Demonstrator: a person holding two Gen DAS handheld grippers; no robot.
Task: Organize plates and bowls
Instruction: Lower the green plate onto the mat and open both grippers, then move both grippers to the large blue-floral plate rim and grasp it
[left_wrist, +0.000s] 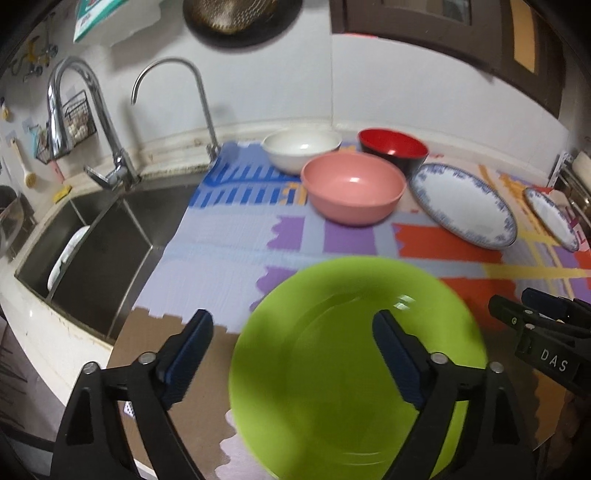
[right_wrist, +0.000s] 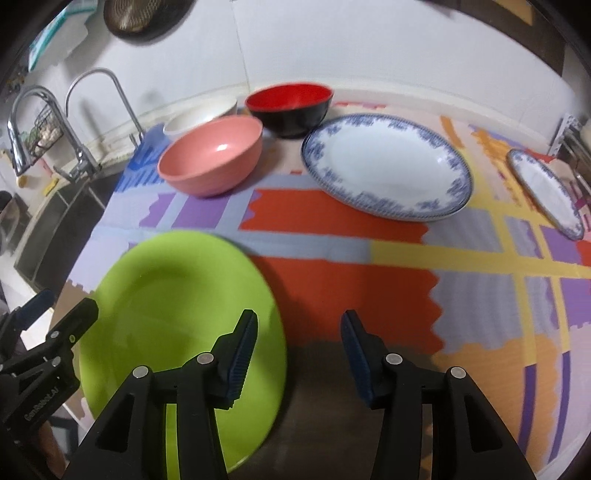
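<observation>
- We judge the sorting barely begun: on the desk (right_wrist: 332, 236) nothing is stacked yet.
- Our left tool (left_wrist: 291, 347) is spread wide over the lime-green plate (left_wrist: 332, 332), gripping nothing; the plate lies flat at the near edge.
- Our right tool (right_wrist: 299, 343) is also wide and empty, just right of that plate.
- The pink bowl (right_wrist: 212, 158), white bowl (left_wrist: 301, 149) and red-and-black bowl (right_wrist: 290, 107) sit separately at the back, close together.
- The large blue-rimmed plate (right_wrist: 384, 166) and a smaller blue-rimmed plate (right_wrist: 546, 192) lie apart to the right.
- What remains, we judge: gathering plates together and nesting the bowls.
</observation>
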